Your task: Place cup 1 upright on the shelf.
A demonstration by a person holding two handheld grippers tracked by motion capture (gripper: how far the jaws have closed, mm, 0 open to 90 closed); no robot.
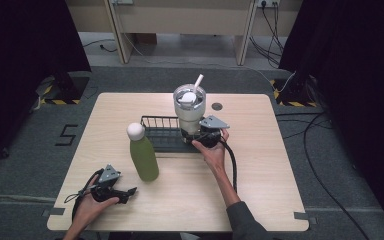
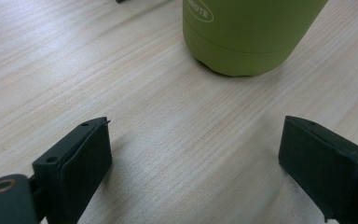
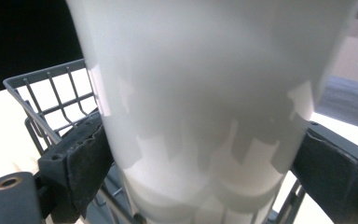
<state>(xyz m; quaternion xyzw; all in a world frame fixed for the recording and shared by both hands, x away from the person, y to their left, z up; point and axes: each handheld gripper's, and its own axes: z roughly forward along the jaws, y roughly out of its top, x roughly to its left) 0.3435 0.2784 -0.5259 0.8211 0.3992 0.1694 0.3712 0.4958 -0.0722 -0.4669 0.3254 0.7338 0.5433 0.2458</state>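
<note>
Over the wire basket, the right gripper clamps the white tumbler's narrow base; tilting could tip it, while the left gripper rests with wide-open jaws.

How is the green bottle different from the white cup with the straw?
The green bottle is slim with a round white cap; the white cup is wider, with a straw through its lid. The bottle stands free on the table, while the cup sits at the wire basket with the right gripper closed around its base. The open left gripper rests short of the bottle. Both stand upright.
</note>
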